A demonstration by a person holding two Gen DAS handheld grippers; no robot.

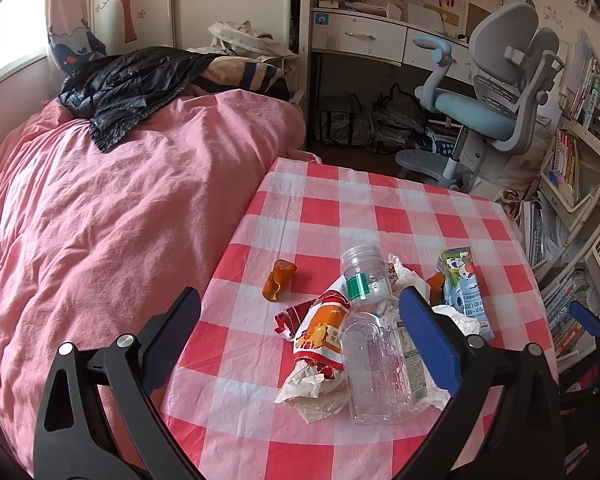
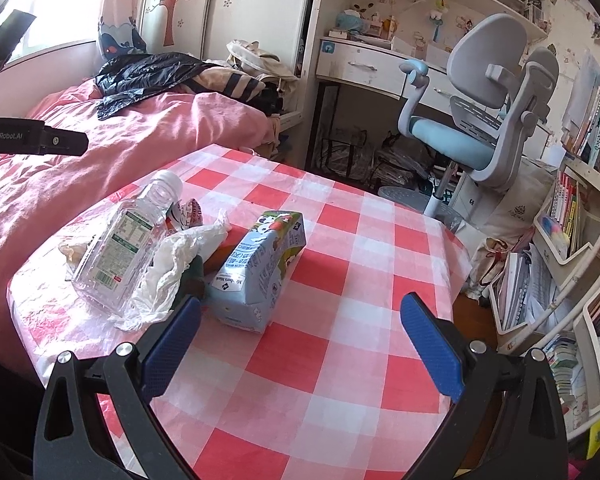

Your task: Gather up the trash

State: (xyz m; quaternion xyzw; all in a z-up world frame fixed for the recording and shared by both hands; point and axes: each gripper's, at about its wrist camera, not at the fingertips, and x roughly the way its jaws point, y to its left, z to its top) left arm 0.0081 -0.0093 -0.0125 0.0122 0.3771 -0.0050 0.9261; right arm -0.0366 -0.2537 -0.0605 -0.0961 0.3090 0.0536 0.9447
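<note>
Spread wide and empty, both tongs, left (image 1: 300, 320) over the clear bottle (image 1: 374, 344), right (image 2: 300, 328) nearest the milk carton (image 2: 260, 268): straddle squarely, pinch mid-body, lift clear of the surface (image 2: 360, 280).

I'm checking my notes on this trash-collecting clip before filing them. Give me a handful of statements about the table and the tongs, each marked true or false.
1. The clear plastic bottle with the green label lies on its side on the red-and-white checked tablecloth. True.
2. The light blue milk carton stands upright. False: it lies tipped over on the cloth.
3. The left tongs are shut on the bottle. False: they are open and hold nothing.
4. The right tongs are open and empty. True.
5. The small orange peel piece lies apart from the pile of wrappers. True.
6. The black plastic bag lies on the table. False: it lies on the pink bed cover.
</note>
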